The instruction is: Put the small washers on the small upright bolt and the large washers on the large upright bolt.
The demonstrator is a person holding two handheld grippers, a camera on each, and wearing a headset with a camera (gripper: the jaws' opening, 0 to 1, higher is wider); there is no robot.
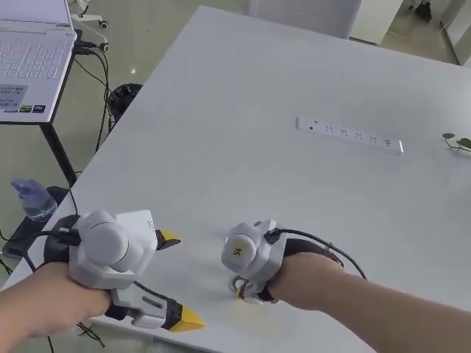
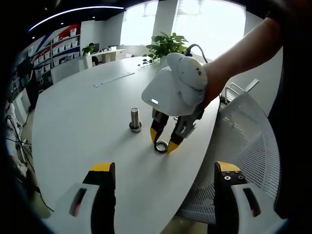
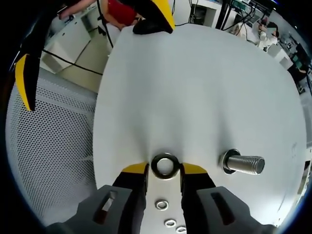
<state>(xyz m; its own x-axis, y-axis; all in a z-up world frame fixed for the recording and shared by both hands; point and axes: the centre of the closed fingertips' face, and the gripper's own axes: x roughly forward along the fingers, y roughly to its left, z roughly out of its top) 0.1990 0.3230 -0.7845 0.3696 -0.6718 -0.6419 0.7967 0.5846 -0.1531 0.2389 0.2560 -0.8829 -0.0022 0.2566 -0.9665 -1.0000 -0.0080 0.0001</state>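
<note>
A large steel washer (image 3: 164,165) lies flat on the white table (image 3: 195,87), and my right gripper (image 3: 164,169) has its yellow tips pressed against both sides of it. The left gripper view has the same washer (image 2: 161,146) under the right gripper (image 2: 165,140), which points down at the table. The large bolt (image 3: 243,163) stands upright a short way beside it, also seen as the bolt (image 2: 135,119). Three small washers (image 3: 162,204) lie close under the right gripper's fingers. My left gripper (image 2: 165,168) hovers open and empty near the table edge, the left gripper (image 1: 179,278) at lower left.
A white power strip (image 1: 349,135) lies mid-table. A laptop (image 1: 29,51) sits on a side stand to the left, with a spray bottle (image 1: 33,198) below it. A mesh chair (image 2: 243,126) stands against the near table edge (image 1: 96,169).
</note>
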